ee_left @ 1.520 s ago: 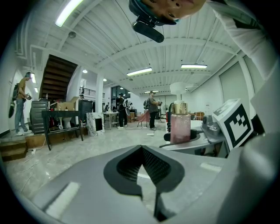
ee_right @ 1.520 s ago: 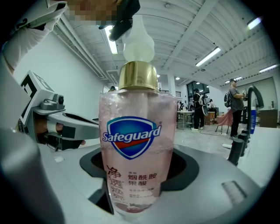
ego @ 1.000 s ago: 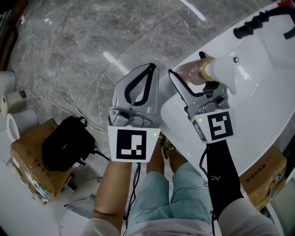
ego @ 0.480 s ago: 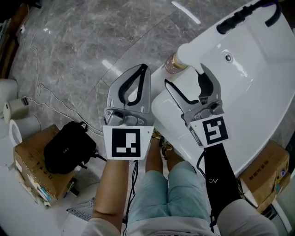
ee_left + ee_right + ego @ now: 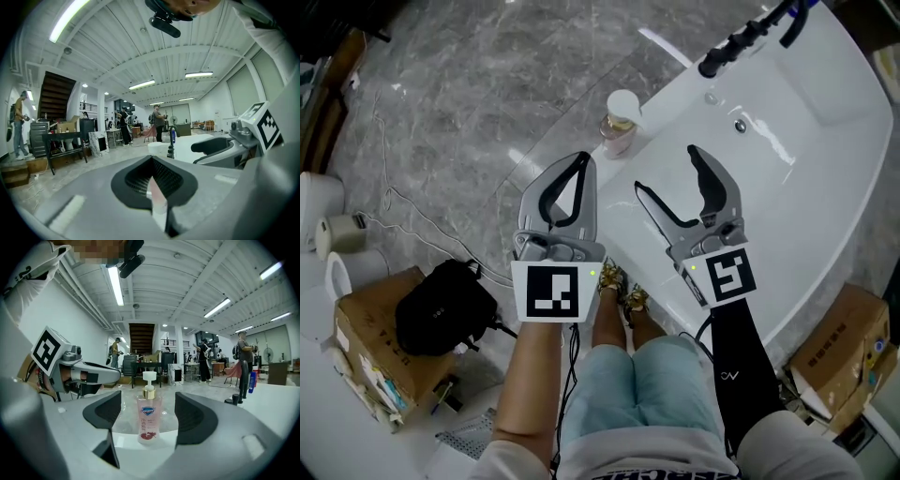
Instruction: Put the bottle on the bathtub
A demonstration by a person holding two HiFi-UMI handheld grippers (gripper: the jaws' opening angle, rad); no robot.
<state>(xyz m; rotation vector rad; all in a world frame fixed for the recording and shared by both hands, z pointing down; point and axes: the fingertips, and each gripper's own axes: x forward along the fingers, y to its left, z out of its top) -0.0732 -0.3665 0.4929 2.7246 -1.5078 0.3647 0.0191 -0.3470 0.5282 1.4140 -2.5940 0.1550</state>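
One bottle point(image 5: 619, 127) on bathtub point(image 5: 825, 178), ahead of R hand-held gripper point(image 5: 667, 171).

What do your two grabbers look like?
The left gripper and right gripper are grey with black-lined jaws. Each has a white cube with a black square marker and a green light. A black sleeve covers the right arm; a black cable hangs under the left.

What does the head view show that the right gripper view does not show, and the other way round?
Only the head view: the cardboard box and black bag on the floor, and the whole curve of the bathtub. Only the right gripper view: the blue label on the bottle, a staircase and people behind. Both: the bottle upright on the bathtub edge, apart from the open right gripper, and the left gripper.
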